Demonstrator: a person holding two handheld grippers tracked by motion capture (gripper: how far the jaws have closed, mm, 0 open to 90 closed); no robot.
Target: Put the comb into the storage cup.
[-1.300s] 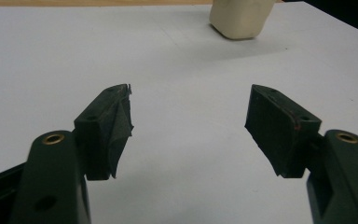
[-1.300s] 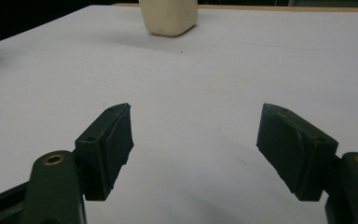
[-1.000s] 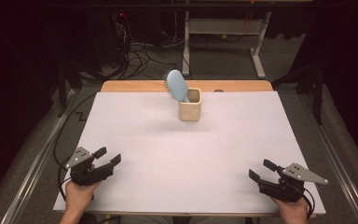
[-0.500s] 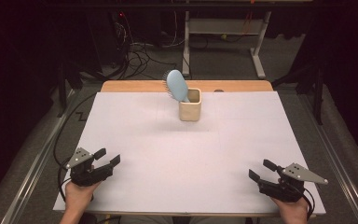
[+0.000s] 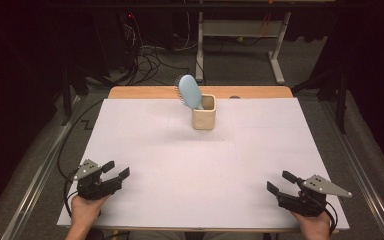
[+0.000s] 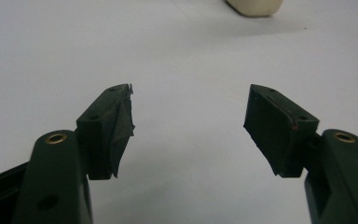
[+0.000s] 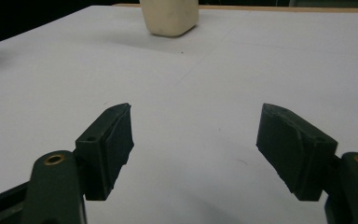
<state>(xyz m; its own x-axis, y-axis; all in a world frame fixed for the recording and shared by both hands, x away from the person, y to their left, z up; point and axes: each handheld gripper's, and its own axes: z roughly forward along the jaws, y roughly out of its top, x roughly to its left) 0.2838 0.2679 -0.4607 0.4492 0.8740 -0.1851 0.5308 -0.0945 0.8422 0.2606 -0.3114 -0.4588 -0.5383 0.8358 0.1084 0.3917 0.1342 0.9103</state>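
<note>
Left claw (image 5: 117, 171) resting low at the near left corner of the table (image 5: 180, 165), held by a hand (image 5: 86, 210) coming in from the bottom edge of the high view; jaws standing apart, with nothing between them, only white table surface visible in the gap in the left gripper view (image 6: 191, 126). Pads (image 6: 121, 126) dark, the one on the left of that view a bit frayed at its tip

Right claw (image 5: 279, 183) low at the near right corner, also carried by a hand (image 5: 314, 226), with the grey three-cornered plate on top pointing to the right edge. Jaws apart here too, empty, bare white surface showing between them in the right gripper view (image 7: 196, 140)

Cream cup (image 5: 203, 112) standing upright near the far edge of the table, around the middle of its width, well apart from both claws. Light blue hairbrush (image 5: 190, 91) standing inside the cup, handle down, head up and leaning toward the left and the far side, bristles facing away to the left. Lower part of the cup seen at the top of the left gripper view (image 6: 254, 6) and of the right gripper view (image 7: 169, 17)

Wooden strip of the table uncovered behind the white sheet. Cables (image 5: 145, 57) lying on the floor beyond the table
</note>
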